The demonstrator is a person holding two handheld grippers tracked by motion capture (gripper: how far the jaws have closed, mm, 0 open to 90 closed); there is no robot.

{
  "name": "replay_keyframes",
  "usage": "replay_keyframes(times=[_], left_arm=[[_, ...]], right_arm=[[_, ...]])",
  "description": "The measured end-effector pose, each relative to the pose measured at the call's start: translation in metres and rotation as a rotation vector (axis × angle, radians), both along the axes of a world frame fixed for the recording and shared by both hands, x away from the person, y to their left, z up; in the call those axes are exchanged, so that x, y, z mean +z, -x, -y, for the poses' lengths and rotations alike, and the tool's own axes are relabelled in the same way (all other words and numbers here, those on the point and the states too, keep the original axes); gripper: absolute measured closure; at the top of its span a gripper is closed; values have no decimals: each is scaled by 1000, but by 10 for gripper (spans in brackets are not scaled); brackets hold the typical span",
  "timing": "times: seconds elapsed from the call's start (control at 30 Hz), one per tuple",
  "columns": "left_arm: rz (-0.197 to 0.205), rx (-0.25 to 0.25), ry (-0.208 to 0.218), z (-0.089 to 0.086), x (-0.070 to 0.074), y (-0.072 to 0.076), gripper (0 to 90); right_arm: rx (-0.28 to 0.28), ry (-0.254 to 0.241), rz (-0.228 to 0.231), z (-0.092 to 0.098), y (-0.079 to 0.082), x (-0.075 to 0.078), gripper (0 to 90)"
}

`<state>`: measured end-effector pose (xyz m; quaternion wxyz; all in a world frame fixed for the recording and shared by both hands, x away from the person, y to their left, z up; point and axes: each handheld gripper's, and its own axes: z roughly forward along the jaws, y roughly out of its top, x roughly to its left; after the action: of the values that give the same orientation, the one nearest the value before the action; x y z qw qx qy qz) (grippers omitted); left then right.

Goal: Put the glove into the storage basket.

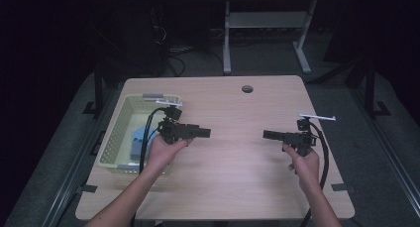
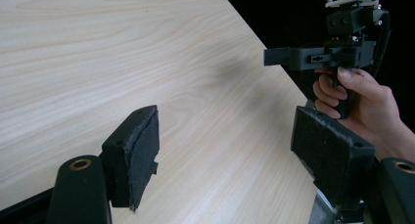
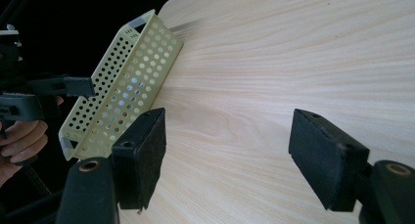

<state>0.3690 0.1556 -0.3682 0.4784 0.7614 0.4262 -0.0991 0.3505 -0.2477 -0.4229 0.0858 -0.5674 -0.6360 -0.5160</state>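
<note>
Two grippers hover over the bare wooden table [image 1: 233, 167], pointing at each other with nothing between them. A pale-yellow perforated basket [image 1: 115, 133] holding a blue object [image 1: 137, 140] sits at the left edge, just beside the left gripper [image 1: 204, 133]. The right gripper [image 1: 268, 135] is held level at right; both grippers' jaws stand wide apart, empty.

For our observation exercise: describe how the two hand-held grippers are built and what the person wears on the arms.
Both the left gripper and right gripper are black pistol-grip tools with flat foam-padded jaws, a pale top plate and a trailing black cable. The forearms are sleeveless.
</note>
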Motion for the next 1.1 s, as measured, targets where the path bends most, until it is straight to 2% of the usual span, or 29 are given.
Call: replay_keyframes(times=[0.27,0.6,0.7,0.87,1.1], left_arm=[[-9,-19,14,8,-8,5,261],[14,-56,-3,23,-13,15,261],[4,-65,13,28,-16,18,261],[10,-87,-2,38,-21,24,261],[7,-98,1,42,-32,31,261]], right_arm=[[-16,-2,-14,12,7,-8,295],[-33,-10,-26,30,21,-15,293],[-39,-15,-33,36,26,-20,291],[-43,-15,-37,41,32,-23,288],[-39,-7,-45,44,40,-30,286]])
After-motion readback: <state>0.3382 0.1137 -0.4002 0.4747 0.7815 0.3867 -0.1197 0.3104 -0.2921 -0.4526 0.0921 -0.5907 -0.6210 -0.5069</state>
